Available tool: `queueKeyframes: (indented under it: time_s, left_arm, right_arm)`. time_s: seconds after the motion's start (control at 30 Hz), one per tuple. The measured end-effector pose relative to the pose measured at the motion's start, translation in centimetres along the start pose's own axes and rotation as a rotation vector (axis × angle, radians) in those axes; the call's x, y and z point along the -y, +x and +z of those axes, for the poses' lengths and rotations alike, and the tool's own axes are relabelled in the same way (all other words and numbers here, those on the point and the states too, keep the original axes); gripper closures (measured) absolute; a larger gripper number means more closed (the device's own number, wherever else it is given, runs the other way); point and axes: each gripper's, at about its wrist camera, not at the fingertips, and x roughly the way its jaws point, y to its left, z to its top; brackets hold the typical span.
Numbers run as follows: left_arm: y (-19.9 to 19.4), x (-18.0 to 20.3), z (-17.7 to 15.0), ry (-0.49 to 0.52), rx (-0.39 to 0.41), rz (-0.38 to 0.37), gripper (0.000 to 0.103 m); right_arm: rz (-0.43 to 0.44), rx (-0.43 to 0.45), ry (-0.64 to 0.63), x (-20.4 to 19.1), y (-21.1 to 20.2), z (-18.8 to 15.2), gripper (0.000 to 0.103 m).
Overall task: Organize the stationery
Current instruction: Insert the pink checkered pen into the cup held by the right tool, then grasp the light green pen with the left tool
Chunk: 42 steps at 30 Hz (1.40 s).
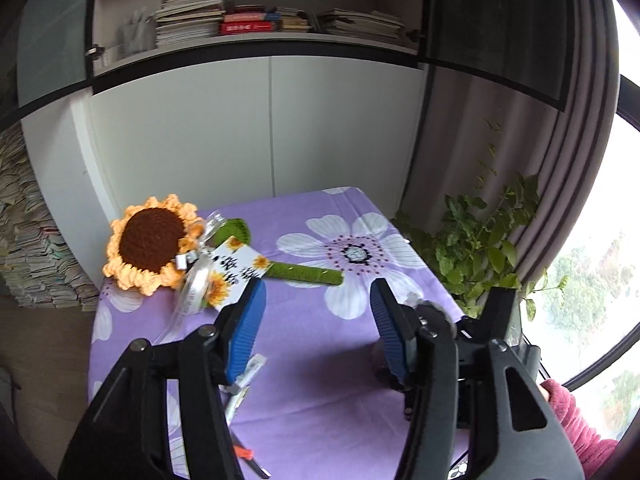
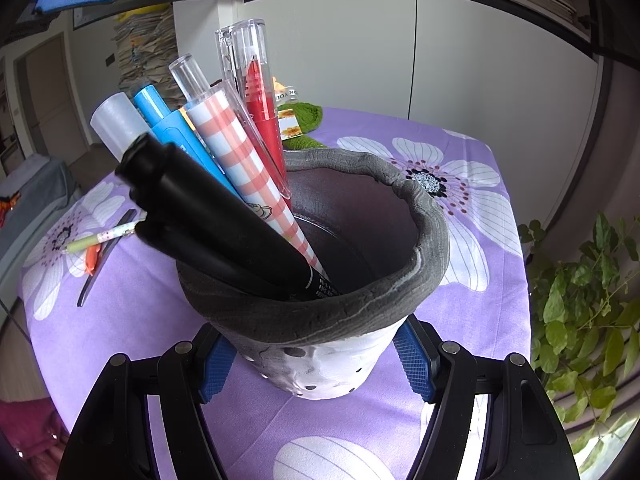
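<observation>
In the right wrist view my right gripper (image 2: 316, 364) is shut on the grey and white pen pot (image 2: 424, 248), one blue pad on each side of its base. The pot stands on the purple flowered cloth (image 2: 480, 312) and holds several pens: a black marker (image 2: 208, 208), a checked pen (image 2: 244, 160), a red pen (image 2: 260, 96), a blue one (image 2: 168, 120). In the left wrist view my left gripper (image 1: 316, 304) is open and empty above the cloth (image 1: 320, 380). A pale pen (image 1: 248, 376) lies under its left finger. More loose pens (image 2: 104, 236) lie at the cloth's left.
A crochet sunflower (image 1: 148, 244) with a green stem (image 1: 304, 272) and a card lies at the table's far left. A potted plant (image 1: 480, 248) stands right of the table by the window. White cabinets and bookshelves (image 1: 256, 20) are behind. A person's red sleeve (image 1: 576, 420) is at the right.
</observation>
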Motion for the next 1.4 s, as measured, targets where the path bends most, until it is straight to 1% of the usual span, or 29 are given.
queueKeyframes:
  time_s: [0.1,0.3,0.37,0.4,0.57,0.67,0.73,0.9,0.97,1.03,1.1,1.2,1.23,1.3,1.37,1.4]
  left_arm:
    - [0.7,-2.5,-1.8,-0.032,-0.052,0.058,0.050]
    - [4.4,-5.5,-7.3,-0.049,-0.239,0.130,0.053]
    - [5.4,-5.9,-8.8,-0.039,-0.285,0.150,0.056]
    - [5.9,-6.1,-9.4,-0.032,-0.304,0.158,0.061]
    - [7.9,-6.3,-11.1,-0.018,-0.366,0.146,0.061]
    - [9.0,-6.1,-11.2,0.012,-0.381,0.168,0.061]
    - [9.7,-6.3,-11.1,0.014,-0.391,0.172,0.061]
    - [11.2,-6.2,-11.0,0.032,-0.423,0.153,0.061]
    - [11.7,-6.0,-11.2,0.042,-0.446,0.143,0.070]
    - [12.2,-5.9,-11.3,0.053,-0.463,0.151,0.083]
    - [12.2,-5.8,-11.3,0.053,-0.468,0.143,0.086]
    - [12.0,-5.8,-11.2,0.020,-0.482,0.128,0.092]
    - [11.7,-5.7,-11.2,-0.008,-0.490,0.108,0.092]
    - [11.2,-5.4,-11.3,-0.069,-0.506,0.042,0.092]
    - [10.5,-4.4,-11.5,-0.098,-0.511,-0.004,0.092]
    - [10.2,-3.8,-11.7,-0.103,-0.512,-0.013,0.092]
  right_arm:
    - [0.000,0.000,0.000,0.0,0.0,0.0,0.032]
    - [0.000,0.000,0.000,0.0,0.0,0.0,0.032]
    - [0.000,-0.001,0.000,0.0,0.0,0.0,0.032]
    - [-0.001,-0.004,0.000,0.0,0.0,0.0,0.032]
    - [-0.003,-0.013,-0.002,-0.2,0.1,-0.1,0.032]
    - [-0.003,-0.013,-0.002,-0.2,0.1,-0.1,0.032]
    - [-0.003,-0.013,-0.002,-0.2,0.1,-0.1,0.032]
    - [-0.003,-0.013,-0.002,-0.2,0.1,-0.1,0.032]
    - [-0.003,-0.014,-0.002,-0.2,0.1,-0.1,0.032]
    - [-0.003,-0.013,-0.002,-0.2,0.1,-0.1,0.032]
    - [-0.003,-0.014,-0.002,-0.2,0.1,-0.1,0.032]
    - [-0.003,-0.013,-0.001,-0.3,0.1,-0.1,0.032]
    - [-0.003,-0.014,-0.002,-0.2,0.1,-0.1,0.032]
    - [-0.003,-0.014,-0.002,-0.2,0.1,-0.1,0.032]
    - [-0.003,-0.014,-0.002,-0.2,0.1,-0.1,0.032]
    - [-0.003,-0.014,-0.002,-0.2,0.1,-0.1,0.032]
